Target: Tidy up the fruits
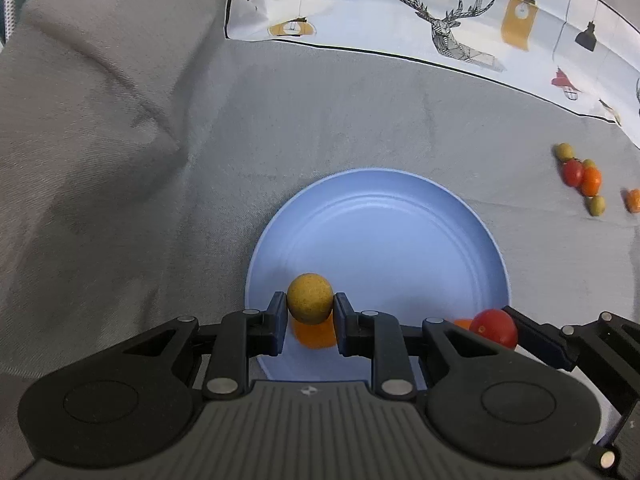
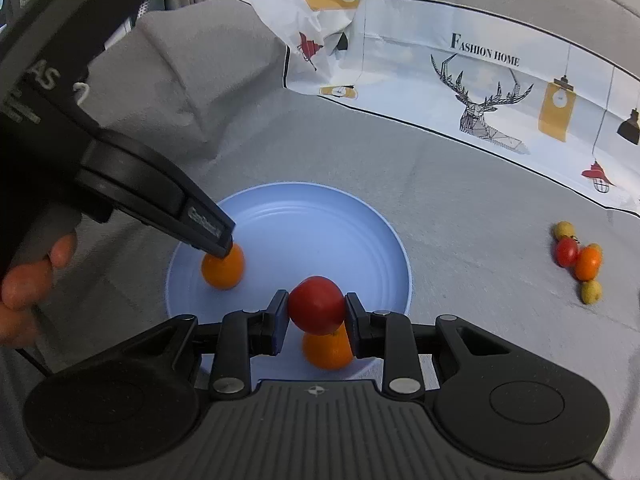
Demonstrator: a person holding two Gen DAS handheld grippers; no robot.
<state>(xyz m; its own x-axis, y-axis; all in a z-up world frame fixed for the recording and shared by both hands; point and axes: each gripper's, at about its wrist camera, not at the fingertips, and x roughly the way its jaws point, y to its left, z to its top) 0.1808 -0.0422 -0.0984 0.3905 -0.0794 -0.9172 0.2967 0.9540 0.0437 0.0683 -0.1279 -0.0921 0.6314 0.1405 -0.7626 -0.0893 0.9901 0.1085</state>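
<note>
The yellow fruit, small, round and matt with fine speckles, is pinched between the pads of the left gripper and hangs over the near-left part of the blue plate. Directly under it, on the plate floor, lies an orange fruit, so a straight release would land the yellow one on top of it or against it; bare plate lies farther in, toward the middle. The red tomato, glossy and round, is clamped in the right gripper above the near rim of the same plate, with a second orange fruit right beneath it. Both grippers point steeply down, side by side, the left one nearer the plate's left edge, where a hand grips its handle. Neither held fruit seems to touch the plate yet, though the height above it is hard to judge through the fisheye.

Well apart to the right, on the grey cloth, waits a loose cluster of small fruits: red, orange and yellowish ones touching one another. Behind them lies a printed sheet with a deer drawing.
</note>
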